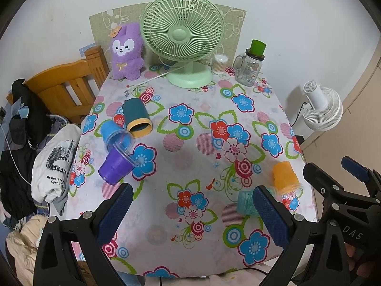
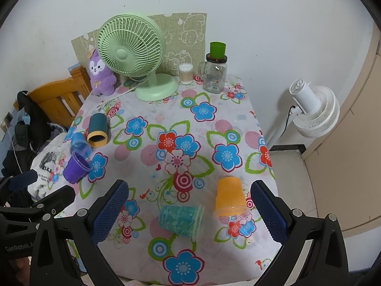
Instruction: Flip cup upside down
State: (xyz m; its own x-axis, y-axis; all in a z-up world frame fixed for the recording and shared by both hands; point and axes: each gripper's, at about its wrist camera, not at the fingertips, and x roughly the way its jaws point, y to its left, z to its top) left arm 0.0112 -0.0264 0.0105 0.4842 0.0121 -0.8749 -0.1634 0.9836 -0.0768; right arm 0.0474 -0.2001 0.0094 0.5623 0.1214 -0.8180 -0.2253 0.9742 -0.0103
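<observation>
Several cups lie on their sides on the flowered tablecloth [image 1: 190,143]. At the left are a dark teal cup with a yellow rim [image 1: 137,119], a blue cup [image 1: 115,135] and a purple cup [image 1: 115,165]. At the right are an orange cup [image 2: 229,196] and a clear teal cup [image 2: 182,219]. My left gripper [image 1: 190,205] is open and empty above the near edge. My right gripper [image 2: 189,205] is open and empty, with the teal and orange cups lying between and just beyond its fingertips. The orange cup [image 1: 284,176] and the right gripper's body [image 1: 340,190] show in the left view.
A green desk fan [image 1: 183,38], a purple plush toy [image 1: 127,52], a cotton swab jar [image 1: 219,64] and a glass jar with a green cup on top [image 1: 250,68] stand at the back. A wooden chair [image 1: 64,88] with clothes is left; a white fan [image 2: 312,112] is right.
</observation>
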